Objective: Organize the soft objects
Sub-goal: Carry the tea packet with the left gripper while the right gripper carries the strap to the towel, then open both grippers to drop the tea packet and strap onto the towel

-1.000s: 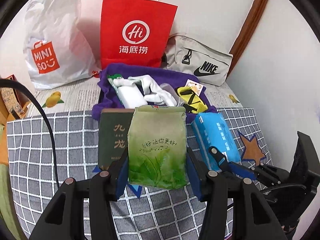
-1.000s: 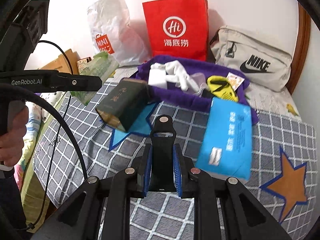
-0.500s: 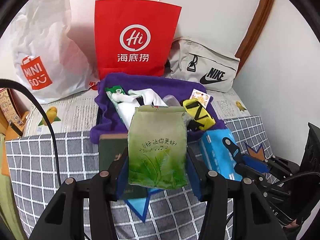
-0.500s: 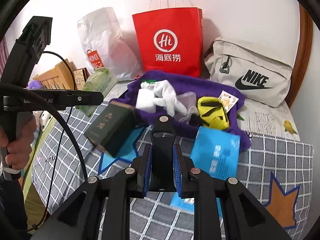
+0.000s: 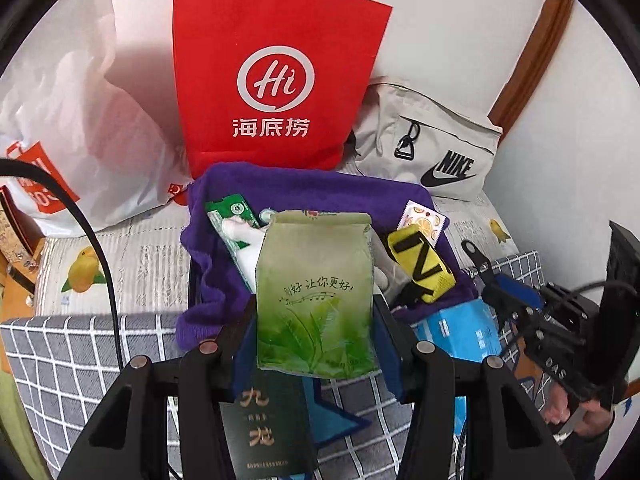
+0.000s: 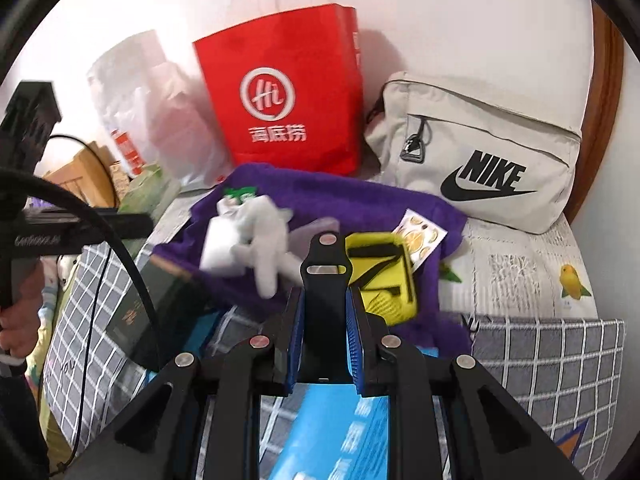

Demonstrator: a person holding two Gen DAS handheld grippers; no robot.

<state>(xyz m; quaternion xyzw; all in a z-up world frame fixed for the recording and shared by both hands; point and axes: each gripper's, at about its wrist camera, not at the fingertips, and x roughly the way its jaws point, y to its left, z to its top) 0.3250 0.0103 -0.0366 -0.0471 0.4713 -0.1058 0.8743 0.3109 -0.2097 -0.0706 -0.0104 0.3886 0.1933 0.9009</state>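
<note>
My left gripper (image 5: 320, 344) is shut on a green tea pouch (image 5: 316, 296) and holds it upright above the near edge of a purple cloth (image 5: 304, 196). My right gripper (image 6: 324, 320) is shut on a black strap (image 6: 325, 304) and hovers just short of the same purple cloth (image 6: 352, 204). On the cloth lie white soft items (image 6: 256, 240), a yellow and black pouch (image 6: 380, 276) and a fruit-print sachet (image 6: 420, 228). A dark green box (image 5: 268, 432) and a blue tissue pack (image 5: 460, 332) lie on the checked bedspread (image 5: 80, 360).
A red paper bag (image 5: 276, 80), a white plastic Miniso bag (image 5: 60, 128) and a beige Nike bag (image 5: 436, 148) stand against the wall behind the cloth. A wooden box (image 6: 80, 176) is at the left. A black cable (image 5: 96, 256) crosses the left side.
Both grippers have moved forward toward the purple cloth and the bags, each still holding its object. The dark green box and blue pack now lie under the grippers.
</note>
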